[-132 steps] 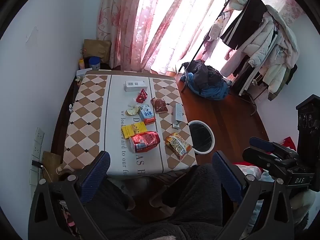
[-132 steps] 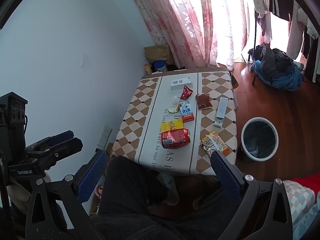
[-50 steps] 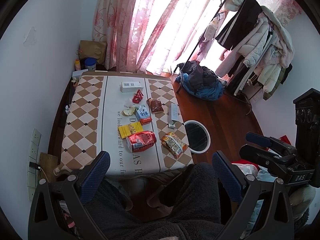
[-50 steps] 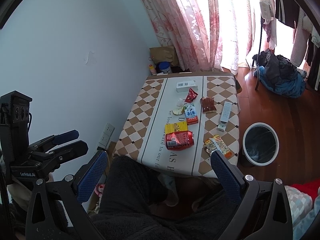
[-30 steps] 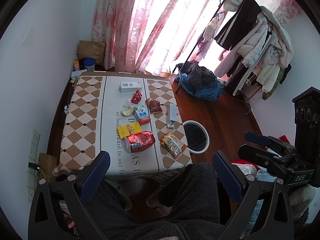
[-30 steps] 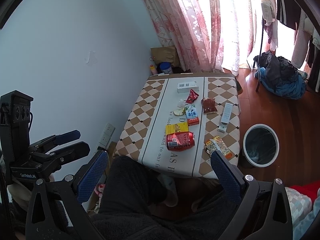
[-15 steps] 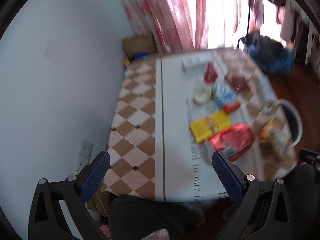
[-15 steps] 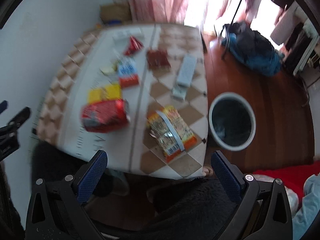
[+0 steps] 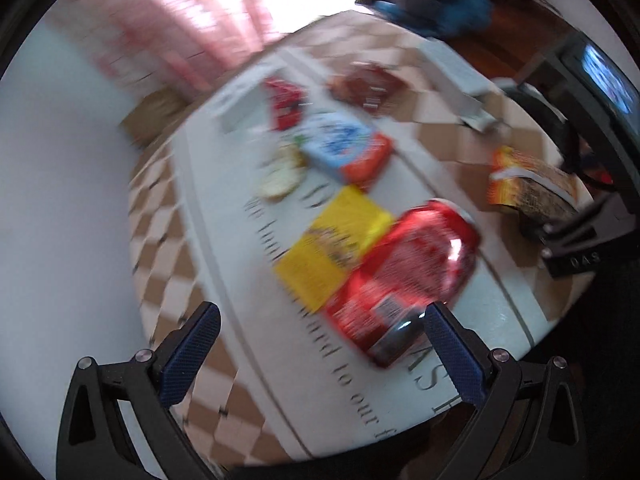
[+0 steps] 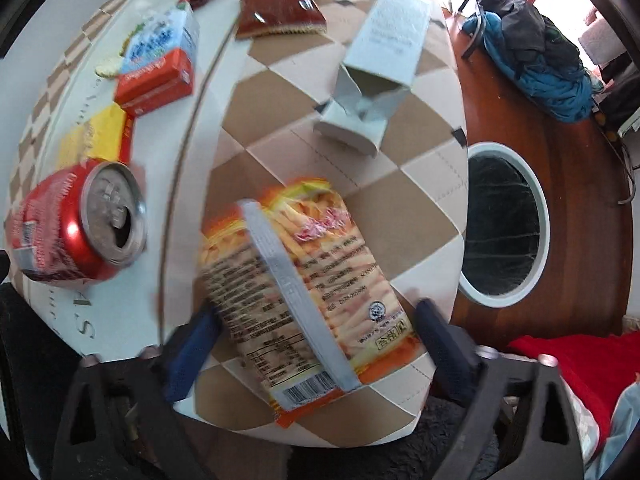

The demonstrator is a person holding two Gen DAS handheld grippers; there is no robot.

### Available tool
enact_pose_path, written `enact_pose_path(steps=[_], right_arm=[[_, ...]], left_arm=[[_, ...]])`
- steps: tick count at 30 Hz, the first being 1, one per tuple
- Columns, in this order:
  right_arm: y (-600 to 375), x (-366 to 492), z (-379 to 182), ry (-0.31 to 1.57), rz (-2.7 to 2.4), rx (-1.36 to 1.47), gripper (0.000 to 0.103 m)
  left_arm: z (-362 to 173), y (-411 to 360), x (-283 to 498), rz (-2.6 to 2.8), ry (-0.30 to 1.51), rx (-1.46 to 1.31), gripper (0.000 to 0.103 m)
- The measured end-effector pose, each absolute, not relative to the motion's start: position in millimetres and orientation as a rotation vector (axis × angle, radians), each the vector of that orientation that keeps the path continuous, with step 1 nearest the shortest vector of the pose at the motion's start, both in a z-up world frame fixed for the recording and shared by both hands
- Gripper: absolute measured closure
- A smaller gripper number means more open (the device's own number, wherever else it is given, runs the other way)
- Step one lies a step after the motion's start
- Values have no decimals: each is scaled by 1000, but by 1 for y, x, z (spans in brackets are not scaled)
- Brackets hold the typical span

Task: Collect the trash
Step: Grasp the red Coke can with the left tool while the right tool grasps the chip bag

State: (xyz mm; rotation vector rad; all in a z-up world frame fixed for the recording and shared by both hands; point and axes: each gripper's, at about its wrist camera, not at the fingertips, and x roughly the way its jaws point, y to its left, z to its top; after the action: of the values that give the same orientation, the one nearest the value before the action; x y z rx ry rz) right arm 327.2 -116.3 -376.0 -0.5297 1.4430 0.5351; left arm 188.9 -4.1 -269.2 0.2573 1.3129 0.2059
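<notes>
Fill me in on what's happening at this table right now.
A person with a two-finger tool in each hand is clearing litter off a checkered table. The right tool is open, its fingers on either side of an orange snack packet near the table's edge. A lined bin waits on the floor beside it. The left tool is open too, low over the table next to a red soda can lying on its side. Nothing is gripped yet.

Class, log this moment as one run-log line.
task: collect trash | right claw: open, straddling snack packet | left claw: open, near red can | bin: beside table
</notes>
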Motion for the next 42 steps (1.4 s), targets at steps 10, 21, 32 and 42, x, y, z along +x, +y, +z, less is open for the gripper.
enact_pose_path(steps=[10, 21, 32, 42], right_arm=[[-186, 347, -389, 1541, 455, -251, 25], [-176, 320, -385, 1519, 460, -311, 22], [-152, 293, -381, 1516, 508, -364, 19], [-137, 267, -374, 1421, 458, -455, 42]], left_arm=[[-325, -31, 229, -55, 1486, 345, 0], [-330, -31, 217, 24, 1483, 207, 18], [-348, -1, 182, 179, 1497, 30, 18], [-335, 5, 160, 225, 1392, 45, 23]])
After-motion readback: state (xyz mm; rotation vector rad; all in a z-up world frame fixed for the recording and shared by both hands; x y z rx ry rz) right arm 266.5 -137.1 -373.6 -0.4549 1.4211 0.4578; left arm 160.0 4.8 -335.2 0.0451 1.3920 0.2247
